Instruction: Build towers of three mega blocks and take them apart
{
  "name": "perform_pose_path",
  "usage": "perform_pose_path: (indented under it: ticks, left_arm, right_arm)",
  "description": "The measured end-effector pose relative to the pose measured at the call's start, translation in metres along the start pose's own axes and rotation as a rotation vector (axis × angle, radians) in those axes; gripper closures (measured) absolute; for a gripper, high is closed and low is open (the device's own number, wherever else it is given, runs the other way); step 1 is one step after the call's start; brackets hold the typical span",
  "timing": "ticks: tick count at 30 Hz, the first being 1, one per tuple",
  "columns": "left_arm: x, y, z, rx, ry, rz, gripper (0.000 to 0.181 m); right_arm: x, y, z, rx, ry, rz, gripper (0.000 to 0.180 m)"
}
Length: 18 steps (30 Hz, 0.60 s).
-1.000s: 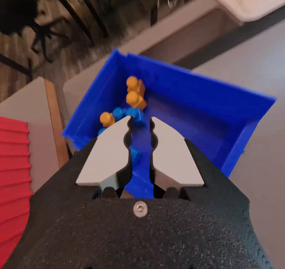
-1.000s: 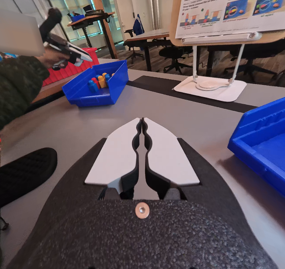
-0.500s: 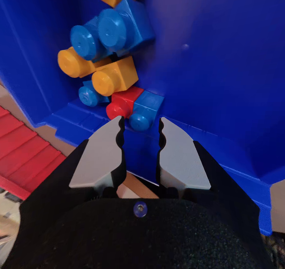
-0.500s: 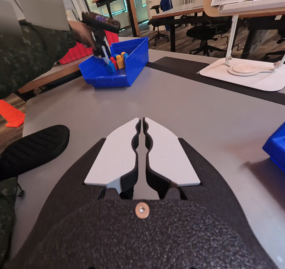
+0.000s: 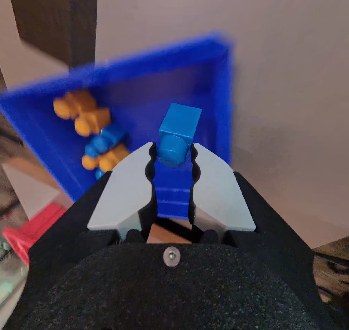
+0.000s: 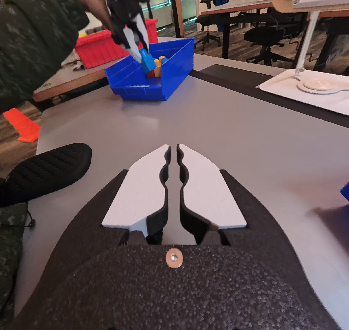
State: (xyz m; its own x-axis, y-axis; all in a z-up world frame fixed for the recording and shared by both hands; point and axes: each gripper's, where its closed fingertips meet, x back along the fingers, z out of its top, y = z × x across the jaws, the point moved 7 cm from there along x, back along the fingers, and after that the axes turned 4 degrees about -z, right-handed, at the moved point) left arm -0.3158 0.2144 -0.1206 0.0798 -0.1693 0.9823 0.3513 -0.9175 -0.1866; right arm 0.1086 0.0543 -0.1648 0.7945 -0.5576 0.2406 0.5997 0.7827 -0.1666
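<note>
My left gripper (image 5: 172,147) is shut on a blue block (image 5: 177,132) by its stud end and holds it above the blue bin (image 5: 207,86). Orange blocks (image 5: 86,113) and blue blocks (image 5: 105,141) lie at the bin's left side. In the right wrist view the left gripper (image 6: 140,53) hangs over the same bin (image 6: 170,79) with the blue block (image 6: 148,62); a red block (image 6: 150,74) and orange blocks (image 6: 158,66) stay inside. My right gripper (image 6: 173,147) is nearly shut and empty, low over the grey table (image 6: 207,124).
A red bin (image 6: 105,50) stands behind the blue bin on a lower table. A white stand base (image 6: 309,86) sits at the right on a black strip. Another blue bin's corner (image 6: 345,192) shows at the right edge. A black armrest (image 6: 47,169) lies at the left. The tips of one gripper are about 40 cm away from the tips of the other.
My left gripper has closed on the blue block and lifted it out of the bin, away from the red block. The right gripper has swung slightly left and stays nearly shut.
</note>
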Motion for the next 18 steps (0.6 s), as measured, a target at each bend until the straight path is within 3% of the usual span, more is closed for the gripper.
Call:
perform_pose_path:
  ticks: [4, 8, 12, 13, 15, 18]
  left_arm:
    - [0.038, 0.090, 0.074, -0.271, 0.189, -0.064, 0.145]
    - [0.038, 0.181, 0.139, -0.517, 0.262, -0.086, 0.145]
    - [0.030, 0.239, 0.189, -0.584, 0.339, -0.095, 0.145]
    - [0.031, 0.248, 0.195, -0.595, 0.359, -0.134, 0.145]
    - [0.035, 0.252, 0.197, -0.629, 0.375, -0.145, 0.151]
    - [0.048, 0.233, 0.189, -0.558, 0.471, -0.161, 0.152]
  right_arm:
    - [-0.010, -0.019, -0.001, 0.115, -0.035, 0.037, 0.159]
    - [-0.029, -0.045, -0.009, 0.247, -0.147, 0.067, 0.136]
    - [-0.048, -0.062, -0.013, 0.364, -0.255, 0.057, 0.117]
    - [-0.052, -0.064, -0.013, 0.377, -0.280, 0.061, 0.117]
    - [-0.055, -0.063, -0.013, 0.419, -0.281, 0.055, 0.143]
    - [-0.048, -0.056, -0.012, 0.459, -0.221, 0.056, 0.143]
